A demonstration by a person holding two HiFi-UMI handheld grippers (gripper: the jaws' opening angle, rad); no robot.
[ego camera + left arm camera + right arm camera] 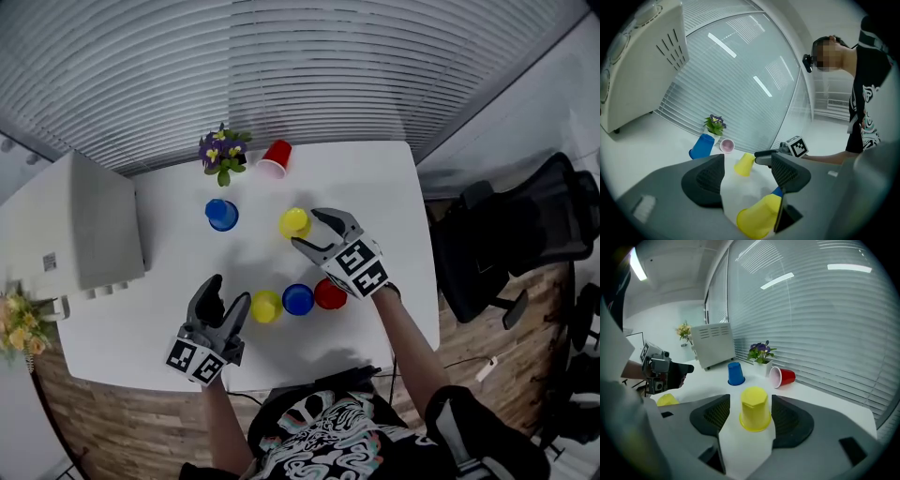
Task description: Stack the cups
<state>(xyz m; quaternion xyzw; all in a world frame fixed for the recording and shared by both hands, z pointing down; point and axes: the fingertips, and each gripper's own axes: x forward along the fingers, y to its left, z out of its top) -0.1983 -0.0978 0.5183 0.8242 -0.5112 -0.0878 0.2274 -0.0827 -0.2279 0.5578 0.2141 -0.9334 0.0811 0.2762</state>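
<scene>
Six cups (222,215), none stacked yet, so all is left. The left gripper (229,292), spread and empty, sits beside the near yellow cup (266,307). The right gripper (308,231), spread, straddles the far yellow cup (292,220) without pinching, likely the first pick.

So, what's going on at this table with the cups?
A person holds a gripper in each hand over a white table. The right gripper, jaws open, flanks the far yellow cup, upside down, without gripping it. The left gripper, also open, sits by the near yellow cup. No cups are stacked yet.
</scene>
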